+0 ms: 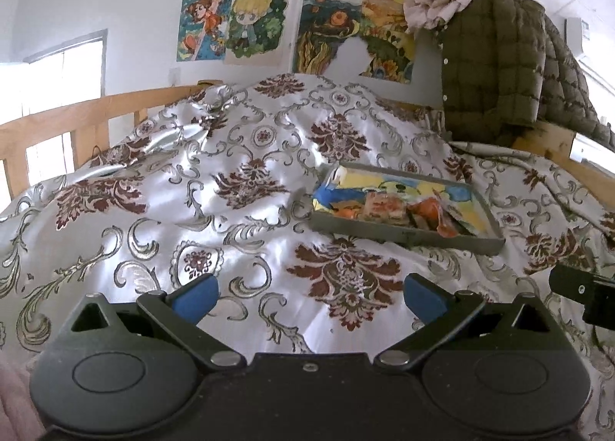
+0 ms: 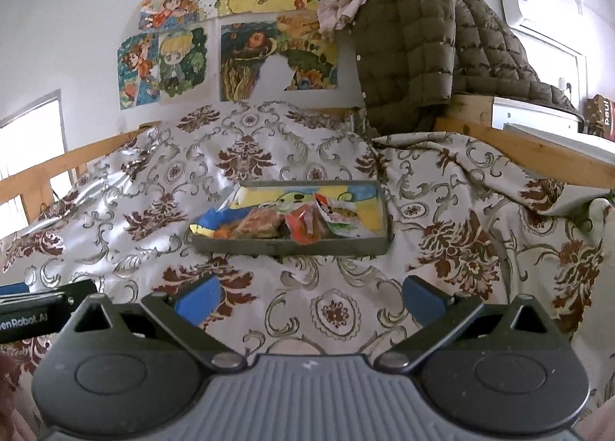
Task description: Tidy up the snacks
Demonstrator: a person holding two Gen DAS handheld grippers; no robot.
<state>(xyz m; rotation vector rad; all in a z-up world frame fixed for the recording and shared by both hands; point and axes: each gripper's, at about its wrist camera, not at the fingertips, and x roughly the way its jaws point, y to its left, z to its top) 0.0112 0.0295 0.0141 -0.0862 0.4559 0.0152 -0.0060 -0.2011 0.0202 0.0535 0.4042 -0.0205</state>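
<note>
A: Location type?
B: Home bedroom. Wooden bed frame [image 1: 57,118] with patterned bedspread [image 1: 230,187].
A: Supporting evidence?
B: Hand-painted cartoon pictures [image 2: 165,60] taped to wall. Quilted coat [image 2: 415,49] draped over bed rail. Air conditioner [image 2: 526,7] mounted high. Window [image 1: 65,68] at left.

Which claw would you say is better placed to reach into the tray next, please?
Probably the right claw: the tray lies straight ahead between its open fingers. From the left claw, also open and empty, the tray sits off to the right.
</note>
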